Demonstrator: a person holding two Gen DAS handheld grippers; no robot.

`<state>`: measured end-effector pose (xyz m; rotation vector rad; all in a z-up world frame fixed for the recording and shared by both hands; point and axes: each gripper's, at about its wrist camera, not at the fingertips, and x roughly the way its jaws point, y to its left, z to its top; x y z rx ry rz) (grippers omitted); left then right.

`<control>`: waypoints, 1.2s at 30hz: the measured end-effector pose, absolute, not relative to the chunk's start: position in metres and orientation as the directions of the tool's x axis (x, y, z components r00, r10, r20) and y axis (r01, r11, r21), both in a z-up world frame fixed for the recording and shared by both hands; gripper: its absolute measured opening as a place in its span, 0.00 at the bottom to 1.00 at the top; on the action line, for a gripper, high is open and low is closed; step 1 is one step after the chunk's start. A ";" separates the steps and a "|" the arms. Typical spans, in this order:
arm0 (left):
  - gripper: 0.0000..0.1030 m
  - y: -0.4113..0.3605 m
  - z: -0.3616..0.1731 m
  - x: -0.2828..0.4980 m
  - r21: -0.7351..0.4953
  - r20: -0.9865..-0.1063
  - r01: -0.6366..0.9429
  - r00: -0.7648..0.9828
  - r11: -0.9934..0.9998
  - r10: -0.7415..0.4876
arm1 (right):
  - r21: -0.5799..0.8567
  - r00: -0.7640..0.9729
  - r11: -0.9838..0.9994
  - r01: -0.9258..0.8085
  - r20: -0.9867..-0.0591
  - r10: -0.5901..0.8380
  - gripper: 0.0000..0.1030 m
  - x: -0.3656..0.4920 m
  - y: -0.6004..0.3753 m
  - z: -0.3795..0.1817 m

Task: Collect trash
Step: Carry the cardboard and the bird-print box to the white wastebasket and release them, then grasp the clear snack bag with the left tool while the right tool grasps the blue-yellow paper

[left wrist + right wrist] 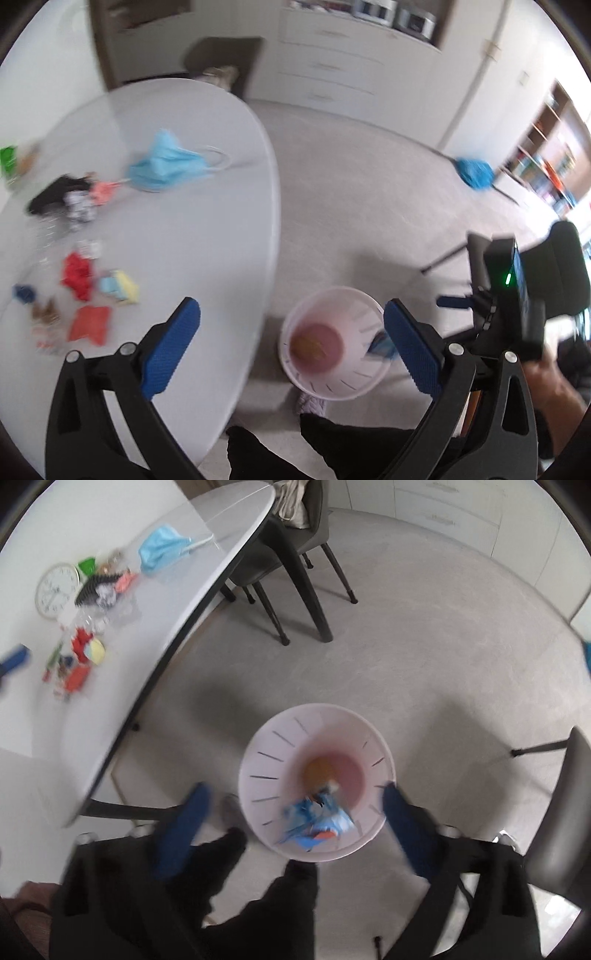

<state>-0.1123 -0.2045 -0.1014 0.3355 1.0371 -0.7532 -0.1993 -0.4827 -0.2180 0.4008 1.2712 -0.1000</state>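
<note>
A pink trash bin [317,786] stands on the floor beside the white table [177,602]; it also shows in the left wrist view [334,345]. My right gripper [295,812] is open above the bin, and a blue wrapper [317,819] is in the bin's mouth, apart from the fingers. An orange item [317,770] lies at the bin's bottom. My left gripper [291,325] is open and empty over the table's edge. Several pieces of trash lie on the table: a blue face mask [166,162], red scraps [77,275], an orange wrapper [90,325], a black wrapper [55,194].
A white clock [57,589] lies on the table's far side. Dark chairs [291,554] stand behind the table, and another chair [561,812] is at the right. A blue broom head [474,175] lies on the grey floor. The person's legs [258,886] are below.
</note>
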 end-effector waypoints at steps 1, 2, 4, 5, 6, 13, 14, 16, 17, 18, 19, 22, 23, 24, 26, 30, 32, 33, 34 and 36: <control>0.93 -0.197 -0.096 -0.110 -0.098 -0.864 0.682 0.303 0.725 -0.402 | 0.228 0.299 0.931 0.287 -0.944 0.139 0.94 -0.198 -0.482 -0.218; 0.93 -0.190 -0.091 -0.107 -0.105 -0.860 0.664 0.313 0.740 -0.404 | 0.218 0.298 0.935 0.279 -0.945 0.131 0.94 -0.195 -0.479 -0.215; 0.93 -0.173 -0.082 -0.101 -0.114 -0.850 0.623 0.342 0.774 -0.401 | 0.203 0.320 0.942 0.267 -0.941 0.112 0.96 -0.191 -0.476 -0.202; 0.93 -0.164 -0.078 -0.098 -0.112 -0.845 0.603 0.361 0.790 -0.395 | 0.192 0.344 0.947 0.259 -0.934 0.096 0.98 -0.187 -0.473 -0.189; 0.93 -0.157 -0.074 -0.096 -0.105 -0.840 0.586 0.380 0.803 -0.387 | 0.180 0.366 0.951 0.252 -0.927 0.078 0.98 -0.184 -0.470 -0.176; 0.93 -0.082 -0.056 -0.069 -0.054 -0.811 0.480 0.490 0.876 -0.318 | 0.134 0.524 0.975 0.176 -0.852 0.022 0.98 -0.154 -0.436 -0.085; 0.93 -0.070 -0.055 -0.064 -0.048 -0.809 0.469 0.499 0.882 -0.310 | 0.126 0.537 0.977 0.172 -0.844 0.015 0.98 -0.148 -0.429 -0.078; 0.93 -0.047 -0.056 -0.051 -0.036 -0.809 0.446 0.512 0.894 -0.288 | 0.132 0.562 0.977 0.167 -0.827 0.016 0.98 -0.138 -0.416 -0.066; 0.93 -0.036 -0.057 -0.045 -0.033 -0.809 0.437 0.517 0.899 -0.281 | 0.142 0.568 0.976 0.164 -0.822 0.025 0.98 -0.133 -0.410 -0.063; 0.93 -0.026 -0.058 -0.039 -0.026 -0.809 0.427 0.522 0.904 -0.270 | 0.155 0.576 0.975 0.159 -0.817 0.036 0.98 -0.128 -0.402 -0.061; 0.93 -0.013 -0.062 -0.030 -0.014 -0.811 0.417 0.527 0.909 -0.255 | 0.162 0.580 0.974 0.157 -0.813 0.041 0.98 -0.123 -0.395 -0.061; 0.93 0.015 -0.078 -0.006 0.004 -0.827 0.406 0.515 0.914 -0.225 | 0.172 0.577 0.974 0.147 -0.815 0.057 0.98 -0.106 -0.367 -0.062; 0.93 0.023 -0.084 0.002 0.003 -0.833 0.407 0.506 0.913 -0.223 | 0.171 0.573 0.975 0.145 -0.818 0.058 0.98 -0.101 -0.356 -0.065; 0.93 0.029 -0.091 0.009 0.006 -0.841 0.407 0.496 0.914 -0.215 | 0.170 0.571 0.975 0.143 -0.819 0.059 0.98 -0.097 -0.349 -0.065; 0.93 0.040 -0.106 0.023 0.020 -0.855 0.426 0.477 0.904 -0.206 | 0.165 0.560 0.976 0.144 -0.826 0.057 0.98 -0.089 -0.330 -0.068; 0.93 0.047 -0.136 0.047 0.062 -0.879 0.506 0.436 0.860 -0.193 | 0.163 0.535 0.973 0.162 -0.843 0.052 0.98 -0.075 -0.304 -0.073; 0.93 0.046 -0.144 0.052 0.066 -0.882 0.602 0.409 0.796 -0.236 | 0.157 0.516 0.972 0.175 -0.855 0.045 0.98 -0.068 -0.293 -0.075; 0.93 0.045 -0.146 0.054 0.078 -0.882 0.649 0.399 0.757 -0.251 | 0.156 0.506 0.971 0.180 -0.861 0.045 0.98 -0.066 -0.288 -0.076; 0.93 0.042 -0.148 0.055 0.103 -0.884 0.715 0.384 0.692 -0.265 | 0.154 0.495 0.971 0.185 -0.868 0.043 0.98 -0.063 -0.282 -0.077; 0.93 0.036 -0.153 0.053 0.165 -0.887 0.821 0.366 0.547 -0.282 | 0.145 0.470 0.971 0.192 -0.882 0.039 0.98 -0.060 -0.272 -0.079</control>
